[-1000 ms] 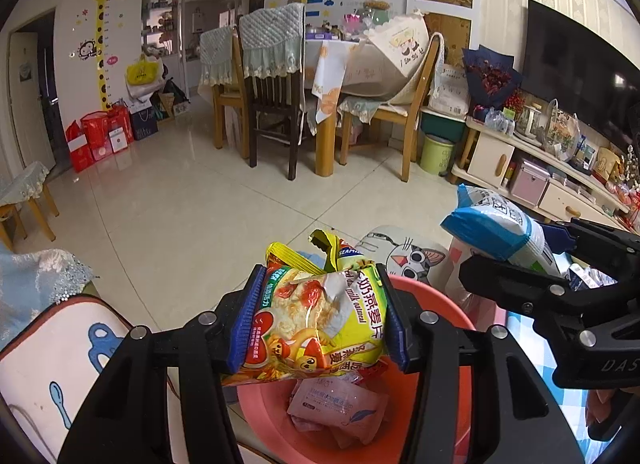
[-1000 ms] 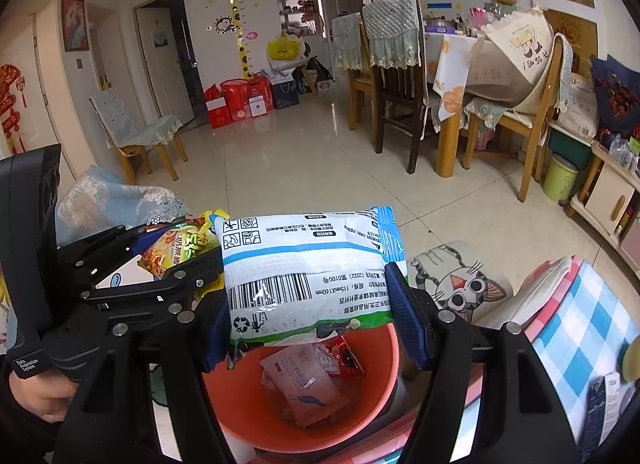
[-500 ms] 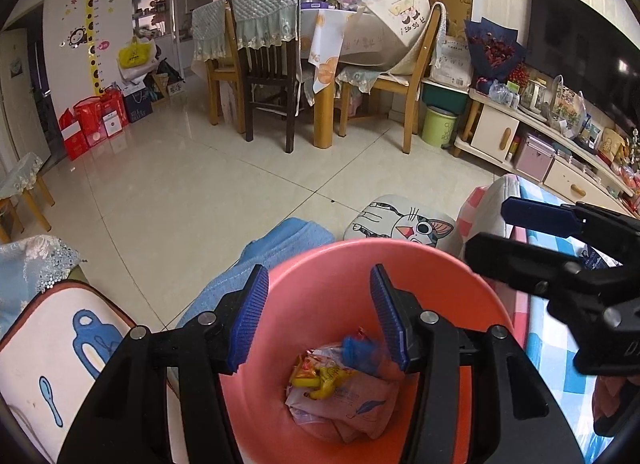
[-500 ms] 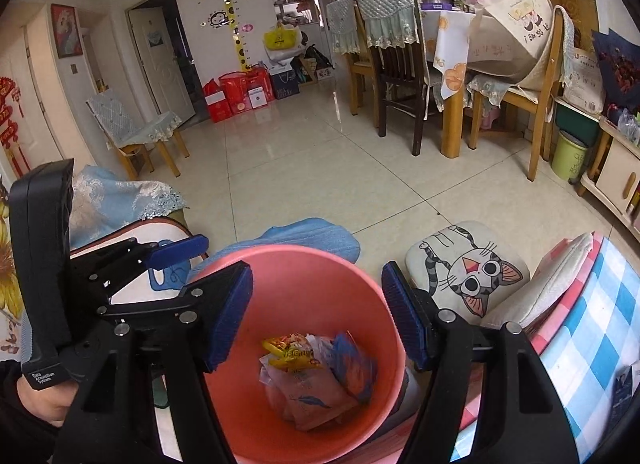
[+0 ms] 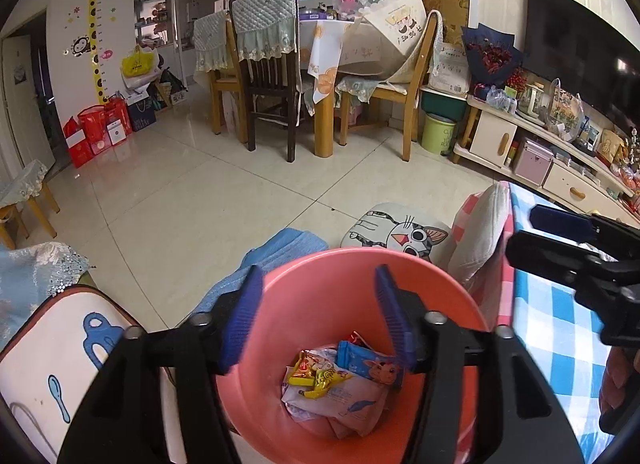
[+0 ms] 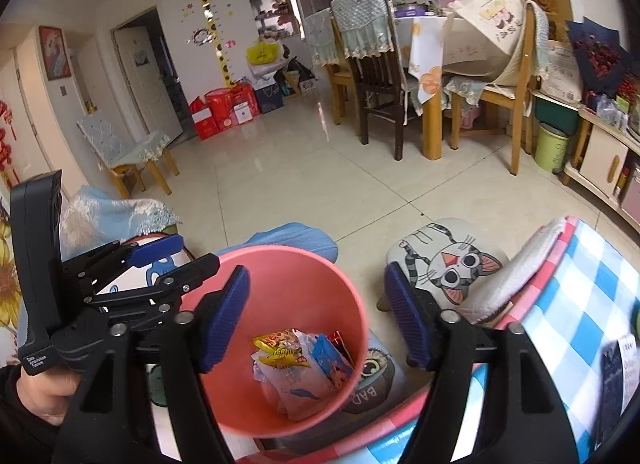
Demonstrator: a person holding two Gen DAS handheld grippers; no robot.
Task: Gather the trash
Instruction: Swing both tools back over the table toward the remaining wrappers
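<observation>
A pink bin (image 5: 320, 284) (image 6: 288, 276) stands on the floor below both grippers. At its bottom lie several snack wrappers (image 5: 340, 384) (image 6: 300, 364), yellow, blue and white. My left gripper (image 5: 320, 320) hovers over the bin mouth, its jaws opening, with nothing between the blue pads. My right gripper (image 6: 320, 316) hangs above the bin's right rim, jaws opening too and holding nothing. The left gripper (image 6: 160, 260) also shows at the left of the right wrist view, held by a hand (image 6: 40, 388). In the left wrist view, the right gripper's fingers (image 5: 560, 223) show at the right edge.
A table with a blue checked cloth (image 5: 552, 328) (image 6: 568, 304) is at the right. A cat-face stool (image 5: 400, 227) (image 6: 448, 260) stands beyond the bin. A blue cloth (image 5: 280, 248) lies behind the bin, a cushioned seat (image 5: 48, 352) to the left. Dining chairs and table (image 5: 320, 63) stand farther off.
A second ago each gripper held a packet over the bin: the left a yellow snack bag, the right a white and blue pack. Both packets have dropped in, and the jaws have widened.
</observation>
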